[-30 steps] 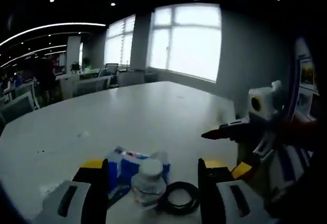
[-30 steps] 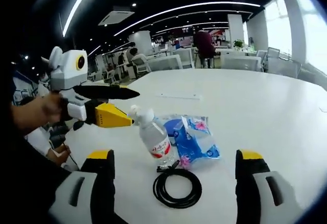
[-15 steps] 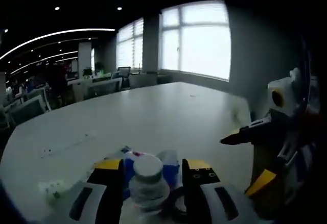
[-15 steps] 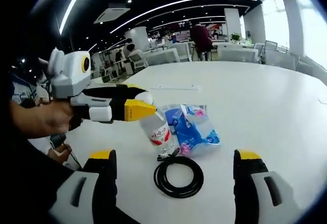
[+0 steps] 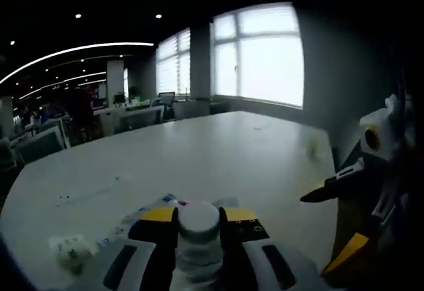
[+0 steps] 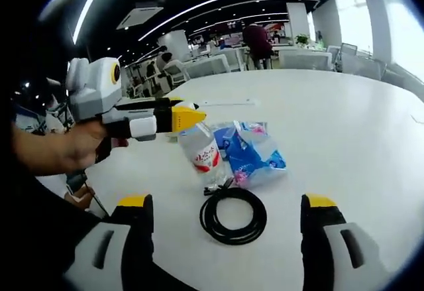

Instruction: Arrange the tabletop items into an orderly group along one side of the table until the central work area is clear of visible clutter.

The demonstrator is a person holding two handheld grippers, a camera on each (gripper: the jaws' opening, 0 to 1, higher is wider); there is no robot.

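Note:
A clear water bottle [image 6: 201, 153] with a white cap and red label stands on the white table [image 6: 344, 125]. My left gripper [image 5: 199, 213] is shut on the cap of the bottle [image 5: 198, 228]; from the right gripper view the left gripper [image 6: 180, 116] reaches in from the left, held by a hand [image 6: 73, 148]. A blue plastic packet [image 6: 255, 155] lies right of the bottle. In front of it lies a black cable coil [image 6: 233, 215]. My right gripper [image 6: 225, 206] stands wide open above the near side of the coil, holding nothing, and the right gripper [image 5: 318, 234] appears at the right of the left gripper view.
A small crumpled white and green wrapper [image 5: 69, 251] lies on the table to the left. A thin pale strip [image 6: 228, 103] lies farther out on the table. Chairs, desks and people stand beyond the table's far edge, with bright windows behind.
My left gripper moved in over the bottle and its jaws narrowed from open to shut on the cap. The right gripper stayed open over the coil.

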